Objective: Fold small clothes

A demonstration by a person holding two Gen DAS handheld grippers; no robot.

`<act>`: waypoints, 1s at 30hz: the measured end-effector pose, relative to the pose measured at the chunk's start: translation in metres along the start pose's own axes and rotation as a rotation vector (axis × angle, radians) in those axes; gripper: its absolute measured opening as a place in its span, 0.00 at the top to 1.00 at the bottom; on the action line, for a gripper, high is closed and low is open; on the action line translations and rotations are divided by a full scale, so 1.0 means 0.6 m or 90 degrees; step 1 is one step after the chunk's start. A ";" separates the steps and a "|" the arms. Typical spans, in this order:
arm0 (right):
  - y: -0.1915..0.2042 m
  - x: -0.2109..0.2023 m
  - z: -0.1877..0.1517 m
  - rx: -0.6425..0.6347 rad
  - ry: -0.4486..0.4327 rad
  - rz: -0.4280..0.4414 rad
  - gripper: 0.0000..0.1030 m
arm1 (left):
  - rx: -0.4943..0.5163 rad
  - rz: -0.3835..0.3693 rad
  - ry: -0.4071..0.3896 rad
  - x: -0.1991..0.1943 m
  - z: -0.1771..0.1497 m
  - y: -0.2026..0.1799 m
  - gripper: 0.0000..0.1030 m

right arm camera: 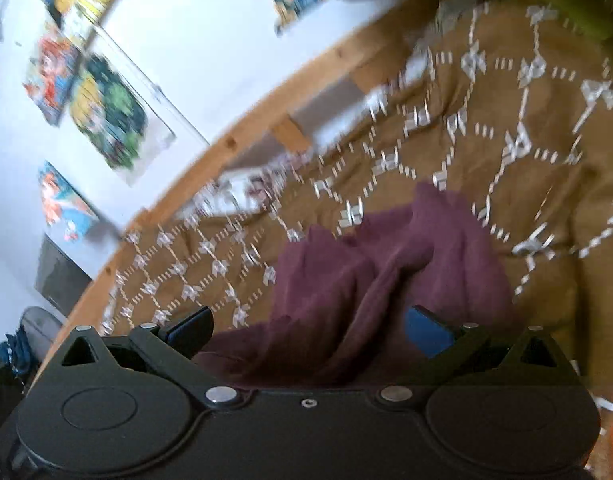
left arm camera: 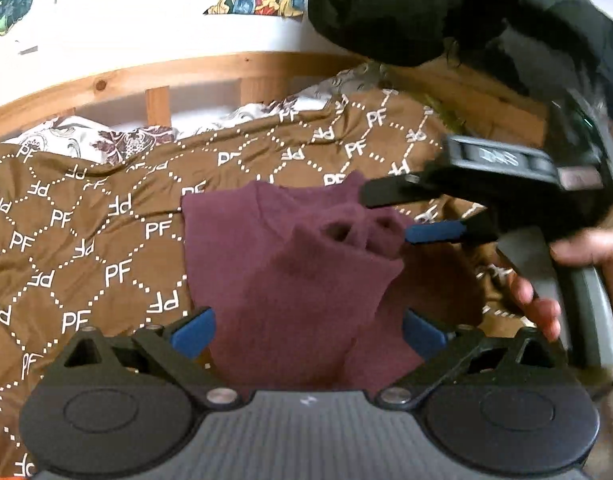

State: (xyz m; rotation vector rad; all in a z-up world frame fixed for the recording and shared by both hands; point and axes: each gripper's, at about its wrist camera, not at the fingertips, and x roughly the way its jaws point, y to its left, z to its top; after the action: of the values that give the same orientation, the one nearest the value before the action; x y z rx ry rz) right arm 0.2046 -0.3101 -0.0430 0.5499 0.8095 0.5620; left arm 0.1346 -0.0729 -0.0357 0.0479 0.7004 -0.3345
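**Ana:** Maroon knitted garment (left arm camera: 266,264), small and soft, lies on the brown quilted bedspread printed with white "PF" letters (left arm camera: 86,240); its near end reaches between the blue-padded fingers of the left gripper (left arm camera: 306,330), whose fingers stand wide apart, closed on nothing; whether the pads touch the cloth I cannot tell.

**Ben:** Why so low and so close, do you think?

**Ana:** My judgement: it sits ready to pin or pinch the near hem while the other tool works the far part; the cloth is rumpled in the middle, not flat, so a fold seems under way rather than finished.

**Ben:** And the right gripper (left arm camera: 386,216)?

**Ana:** From the left wrist view it comes in from the right, held by a bare hand (left arm camera: 578,280); its black finger and its blue-tipped finger are apart, with a raised bunch of the maroon knit at their tips; gripped or only nudged, I cannot say. Its own view is blurred; the fingers (right arm camera: 426,330) are spread, the garment (right arm camera: 386,280) lying between and beyond them in ridges.

**Ben:** Farther off?

**Ana:** A floral pillow (left arm camera: 106,136) at the bedspread's far edge; then the wooden bed rail (left arm camera: 146,76); then a white wall with colourful posters (right arm camera: 106,108).
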 end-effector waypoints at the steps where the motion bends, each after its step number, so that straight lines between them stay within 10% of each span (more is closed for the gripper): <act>1: -0.003 0.018 0.003 0.007 0.014 -0.009 0.01 | 0.001 0.002 0.004 0.004 -0.005 -0.001 0.07; 8: -0.024 0.085 0.020 0.046 0.039 -0.004 0.11 | 0.067 0.016 -0.006 0.009 -0.020 -0.025 0.55; 13: -0.014 0.095 0.011 -0.003 0.059 -0.025 0.38 | 0.100 0.014 -0.013 0.014 -0.025 -0.044 0.76; 16: -0.002 0.095 0.006 -0.046 0.046 -0.054 0.74 | 0.102 0.002 -0.016 0.013 -0.028 -0.048 0.81; 19: 0.004 0.081 0.006 -0.067 0.020 -0.059 0.84 | 0.103 -0.014 -0.028 0.006 -0.028 -0.050 0.83; 30: 0.014 -0.012 0.017 -0.164 -0.111 -0.152 0.87 | 0.125 -0.125 -0.060 0.024 -0.006 -0.119 0.83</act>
State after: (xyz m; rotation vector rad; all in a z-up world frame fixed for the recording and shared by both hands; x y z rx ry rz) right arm 0.2064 -0.3113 -0.0280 0.2570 0.6146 0.3842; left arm 0.1200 -0.1438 -0.0430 0.1503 0.5776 -0.5895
